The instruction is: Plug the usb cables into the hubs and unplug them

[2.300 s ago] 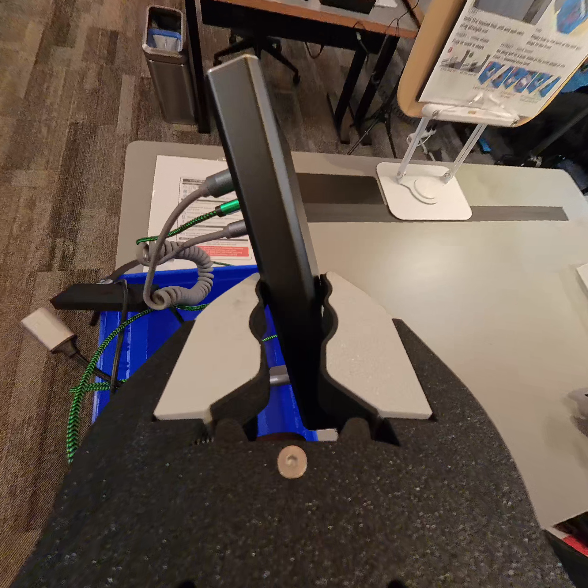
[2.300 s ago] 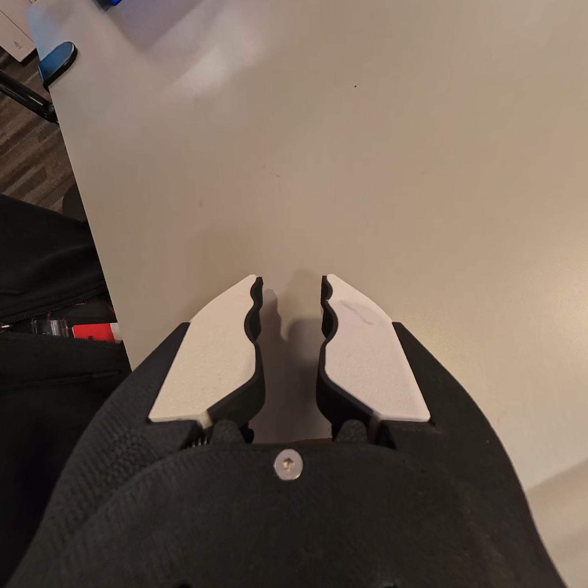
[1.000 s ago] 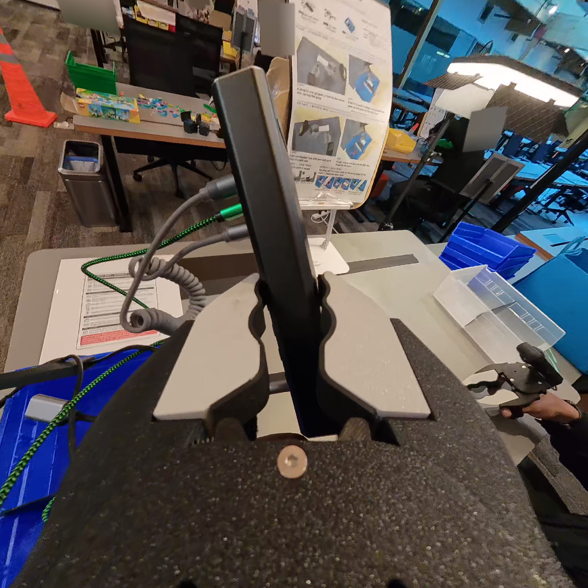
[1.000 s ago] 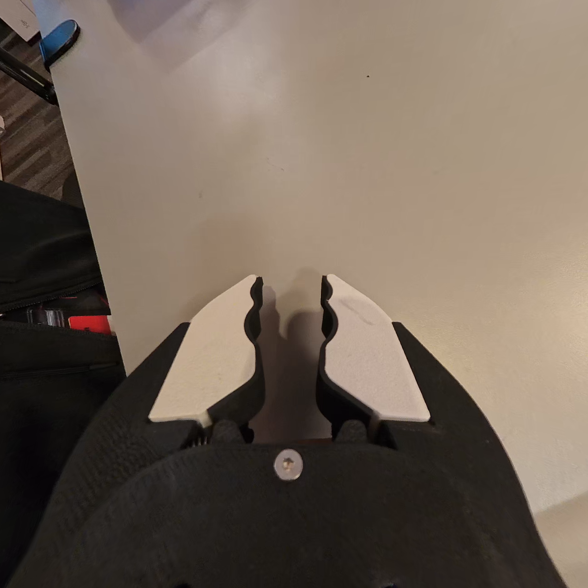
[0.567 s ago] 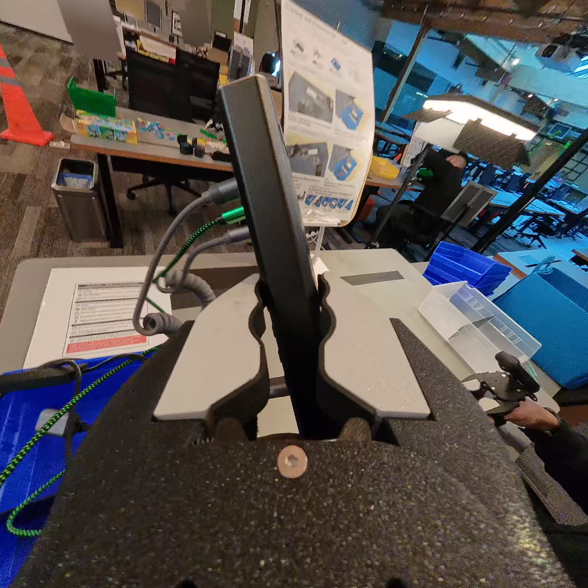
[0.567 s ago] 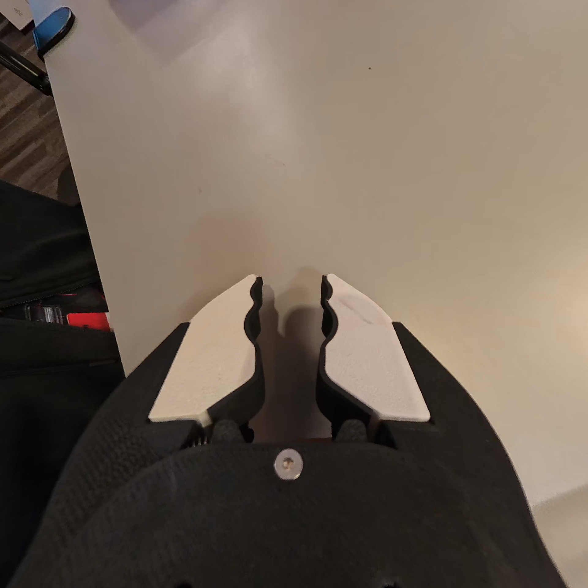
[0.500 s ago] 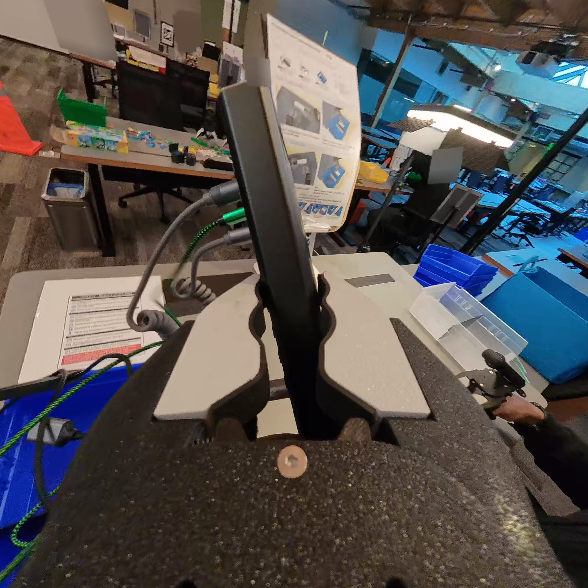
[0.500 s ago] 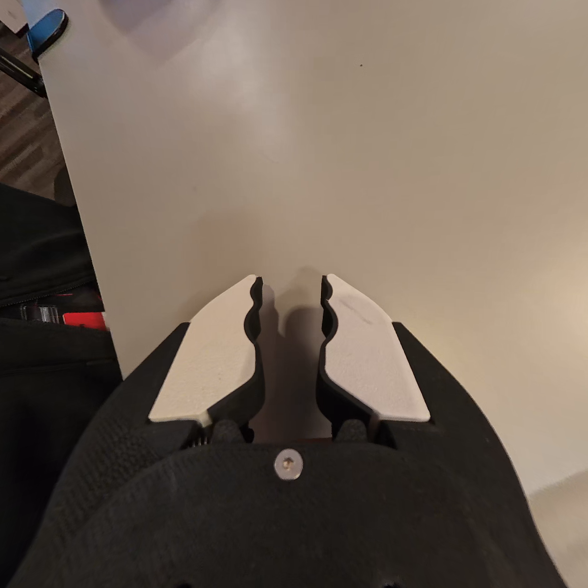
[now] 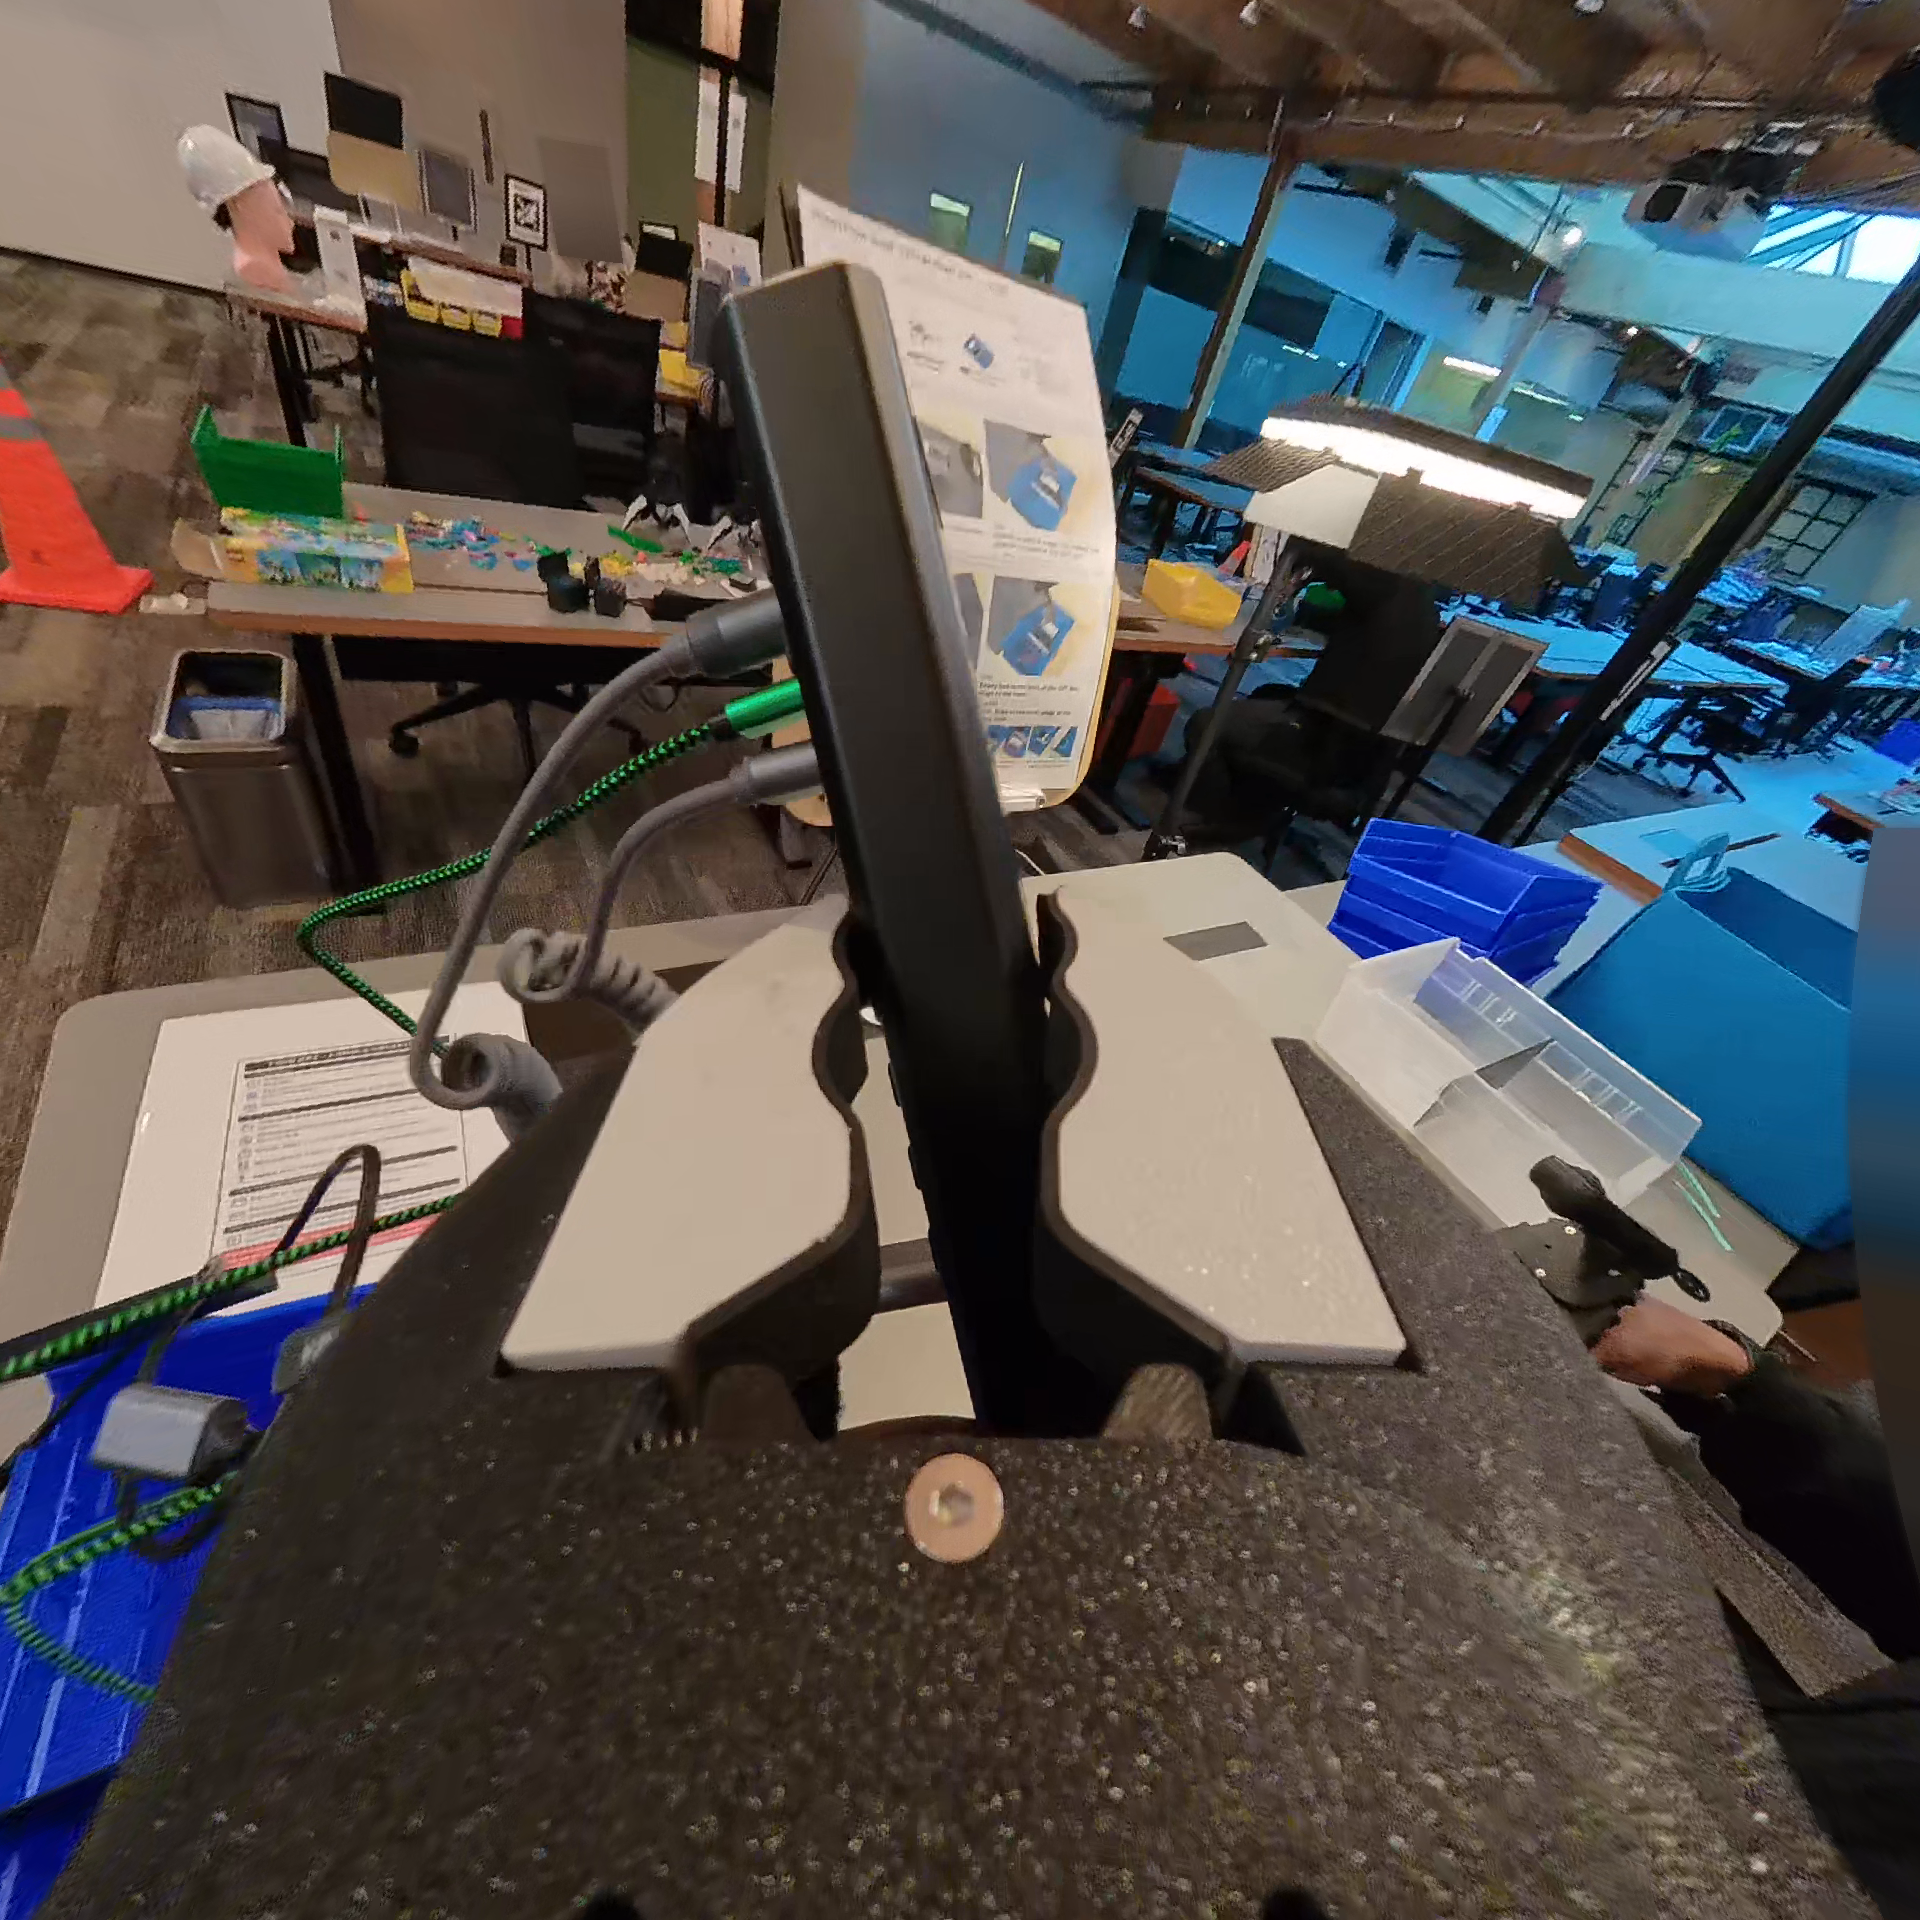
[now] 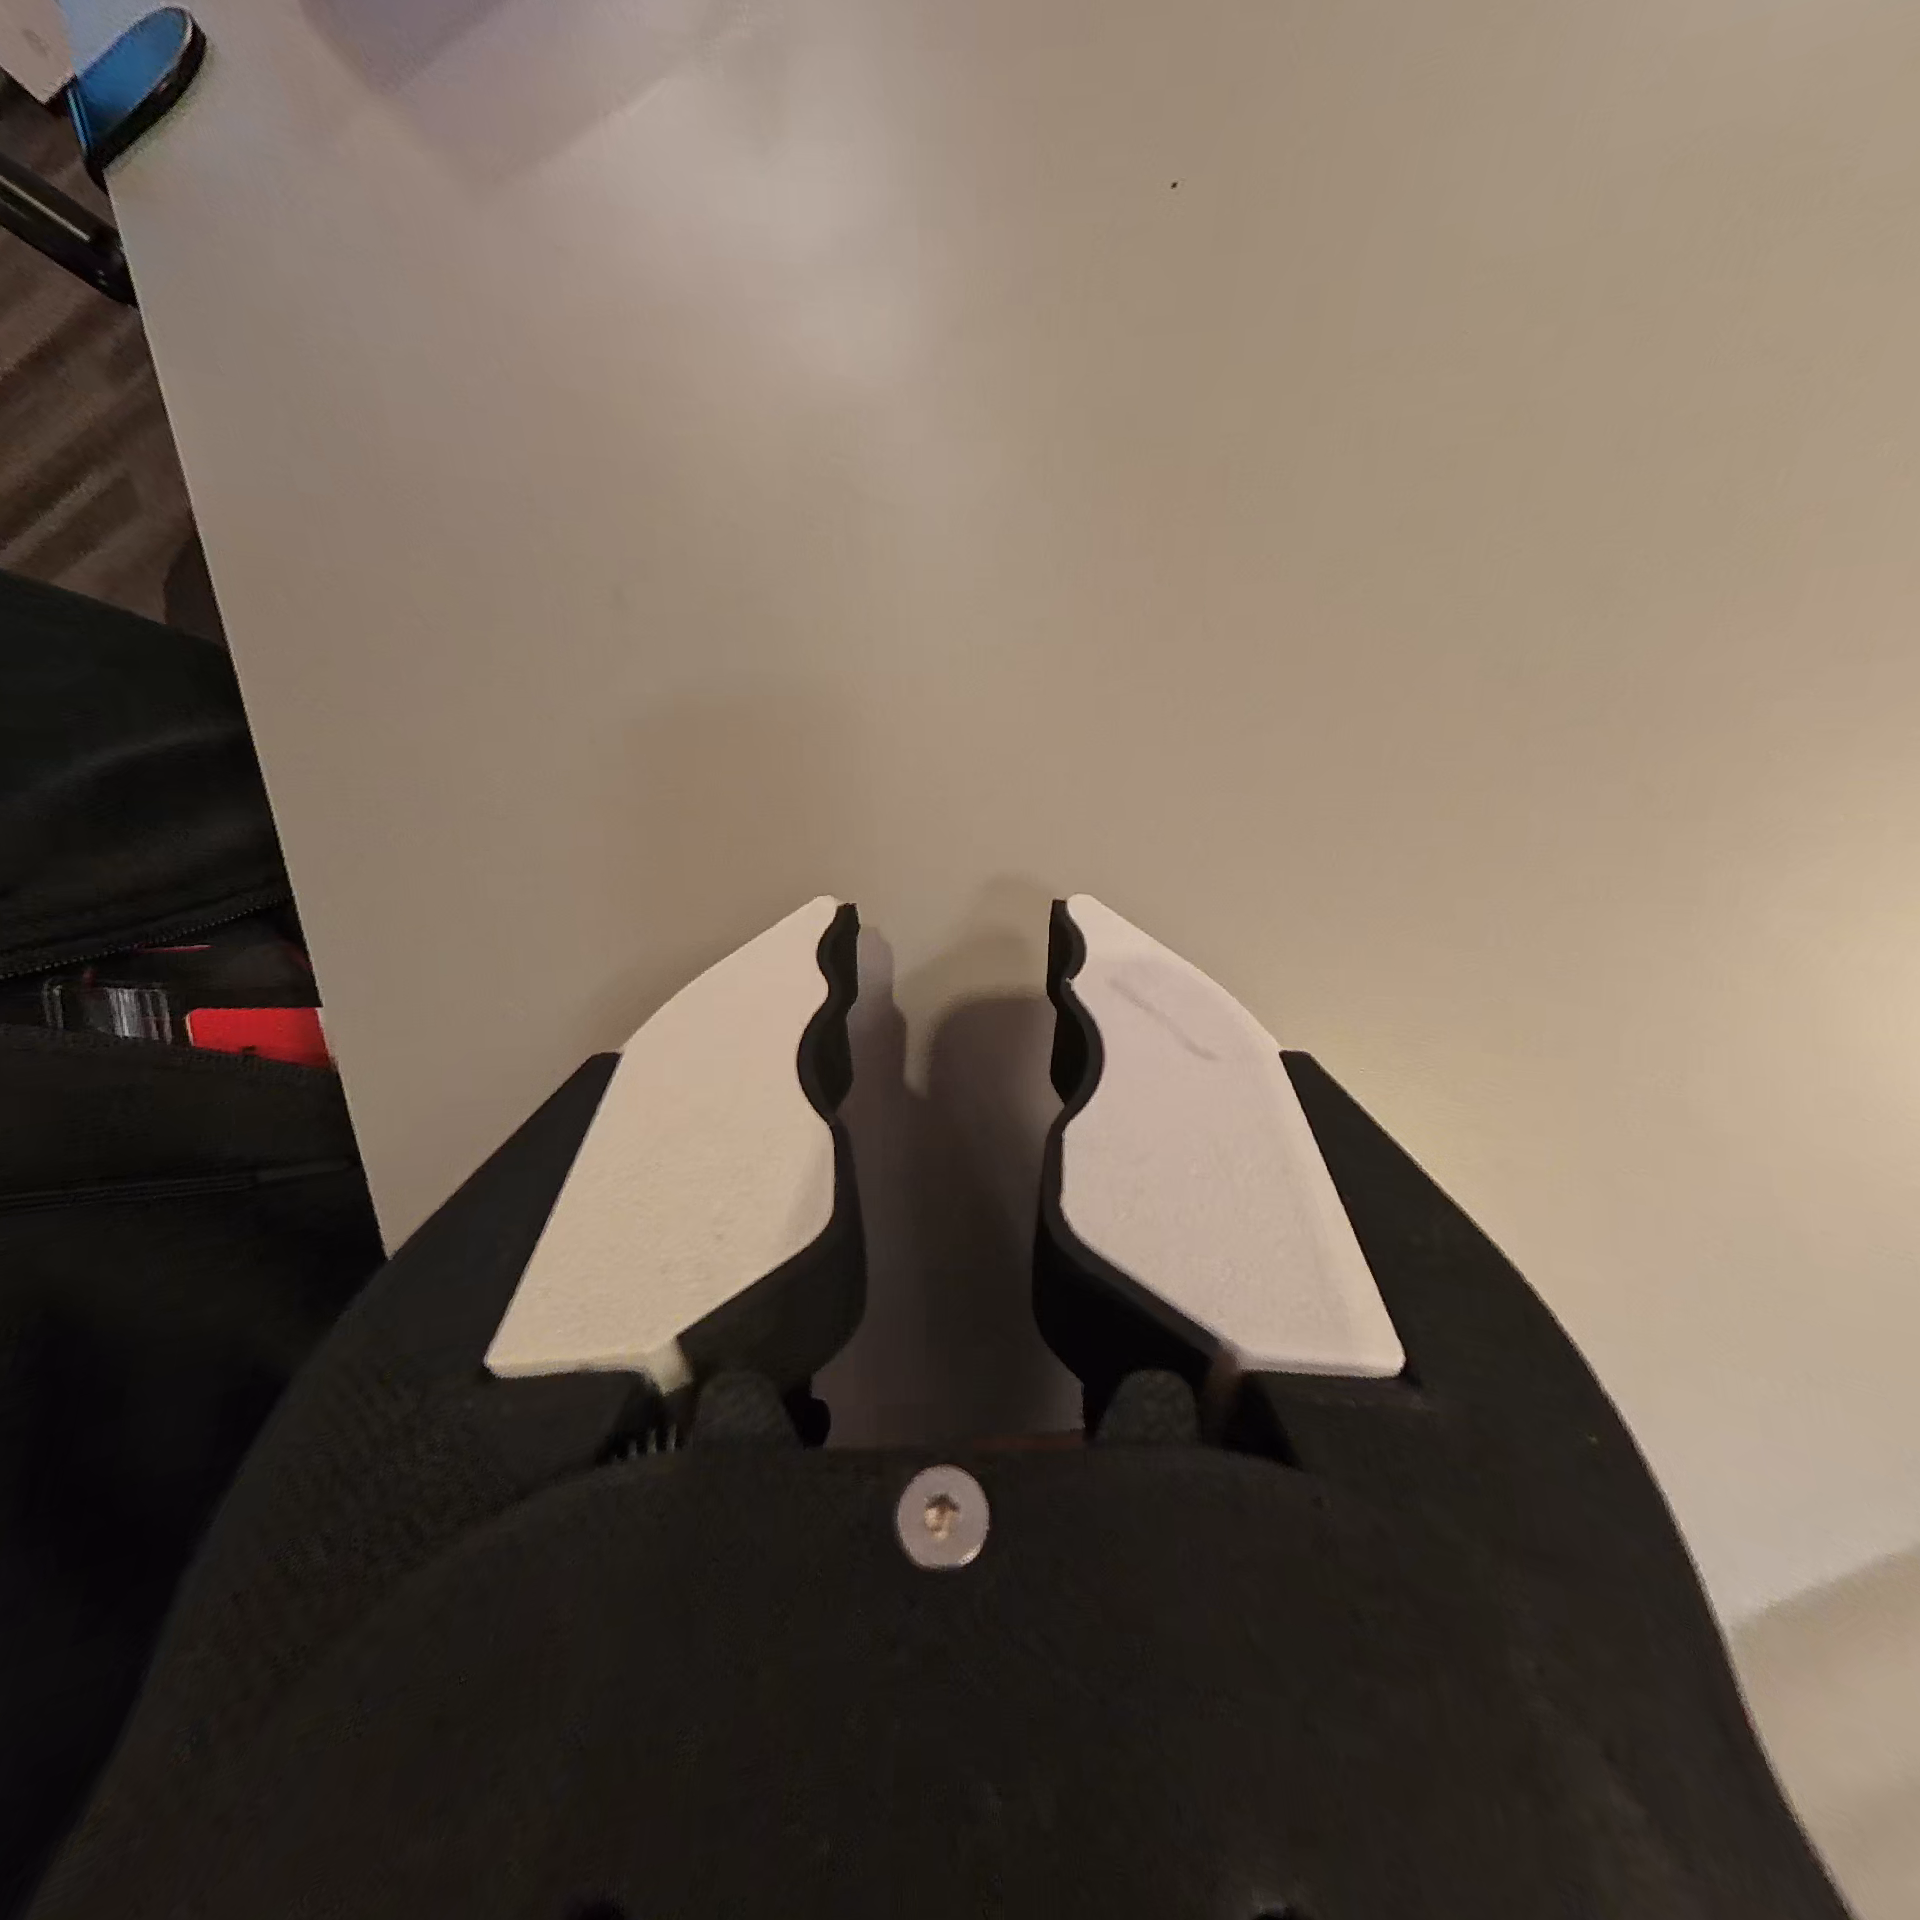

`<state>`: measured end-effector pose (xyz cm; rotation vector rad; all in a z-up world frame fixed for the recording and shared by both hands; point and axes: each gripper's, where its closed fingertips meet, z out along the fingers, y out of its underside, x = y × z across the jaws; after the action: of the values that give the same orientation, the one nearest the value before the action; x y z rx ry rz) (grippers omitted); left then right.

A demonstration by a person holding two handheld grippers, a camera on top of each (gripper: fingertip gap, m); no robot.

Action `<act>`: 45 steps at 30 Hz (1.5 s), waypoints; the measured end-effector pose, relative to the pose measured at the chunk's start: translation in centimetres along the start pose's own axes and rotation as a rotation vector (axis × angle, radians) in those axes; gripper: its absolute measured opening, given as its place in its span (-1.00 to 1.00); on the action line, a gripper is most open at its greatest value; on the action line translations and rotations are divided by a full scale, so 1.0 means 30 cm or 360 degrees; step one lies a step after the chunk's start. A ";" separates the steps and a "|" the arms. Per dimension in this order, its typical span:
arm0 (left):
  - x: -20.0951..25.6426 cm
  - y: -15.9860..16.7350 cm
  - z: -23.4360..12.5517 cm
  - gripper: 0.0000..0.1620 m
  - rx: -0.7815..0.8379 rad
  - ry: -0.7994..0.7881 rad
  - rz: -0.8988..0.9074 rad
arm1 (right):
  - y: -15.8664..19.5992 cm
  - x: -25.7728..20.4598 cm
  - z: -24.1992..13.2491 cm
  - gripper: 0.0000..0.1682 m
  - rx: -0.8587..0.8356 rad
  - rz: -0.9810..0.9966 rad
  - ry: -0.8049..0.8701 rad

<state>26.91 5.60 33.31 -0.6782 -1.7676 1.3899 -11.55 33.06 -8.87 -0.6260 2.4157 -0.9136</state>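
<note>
Black hub [image 9: 883, 665]; plugged into its left side, a grey cable [image 9: 540, 790], a green-and-black braided cable [image 9: 436, 883] with a bright green plug, a grey coiled cable [image 9: 582, 977]. Left of the hub, white sheet [image 9: 301, 1112] with black print and a red band; below-left, blue mat [image 9: 73, 1621]; right, blue bins [image 9: 1455, 904], clear tray [image 9: 1507, 1070]

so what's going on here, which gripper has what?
The left gripper is shut on a black USB hub, held up above the table. Three cables are plugged into the hub's left side: a grey plug, a green braided one and a grey coiled one. The right gripper is open and empty, pointing at bare tabletop. Nothing is being unplugged right now.
</note>
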 end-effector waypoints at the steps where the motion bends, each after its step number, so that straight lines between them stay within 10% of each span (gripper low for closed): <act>1: 0.010 -0.008 -0.010 -0.63 -0.0001 -0.0004 0.0013 | -0.001 0.004 -0.001 -0.59 0.0005 0.0006 0.0000; 15: 0.174 0.029 -0.110 -0.62 -0.0059 0.0036 0.0107 | -0.014 0.015 0.006 -0.60 0.0022 -0.0011 -0.0014; 27: 0.027 0.282 -0.065 -0.62 -0.0374 -0.0055 -0.0095 | -0.010 0.012 0.004 -0.59 0.0027 -0.0021 -0.0007; 45: 0.286 0.040 -0.214 -0.62 -0.0115 -0.0022 0.0268 | -0.018 0.006 0.022 -0.58 -0.0004 -0.0049 -0.0021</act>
<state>27.35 16.26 34.94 -0.8756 -1.8132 1.4501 -11.17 32.27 -8.97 -0.6702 2.4023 -0.9164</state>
